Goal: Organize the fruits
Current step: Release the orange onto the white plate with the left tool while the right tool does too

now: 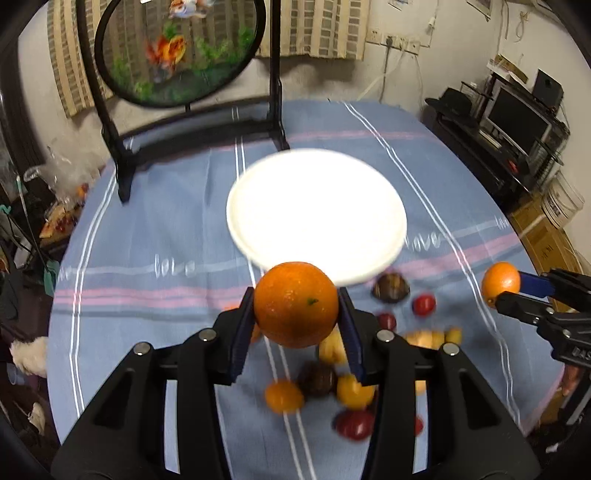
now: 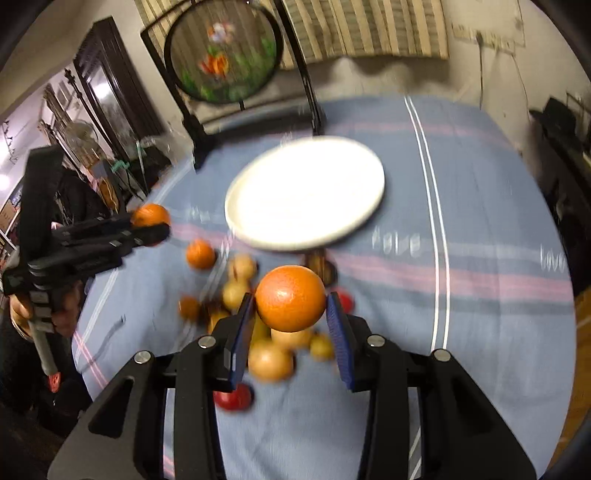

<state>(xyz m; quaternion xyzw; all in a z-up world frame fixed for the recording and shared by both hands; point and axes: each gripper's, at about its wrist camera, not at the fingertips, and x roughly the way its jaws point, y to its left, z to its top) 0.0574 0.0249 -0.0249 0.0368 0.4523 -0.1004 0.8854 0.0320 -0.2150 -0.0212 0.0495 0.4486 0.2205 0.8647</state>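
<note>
two glossy round oranges, one (image 1: 295, 304) clamped in the left tool (image 1: 295, 321), the other (image 2: 290, 298) in the right tool (image 2: 290, 317)

Beyond my round table's blue striped cloth (image 1: 147, 258) stands a framed round screen (image 1: 177, 51); behind it striped curtains (image 1: 321, 33), right a monitor (image 1: 517, 118).

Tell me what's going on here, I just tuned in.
A person is sorting fruit with two handheld grippers. The left gripper is shut on one orange, and the right gripper is shut on another orange. Both are held in the air above the pile of loose fruit on the blue tablecloth. The white plate just beyond has nothing on it.
</note>
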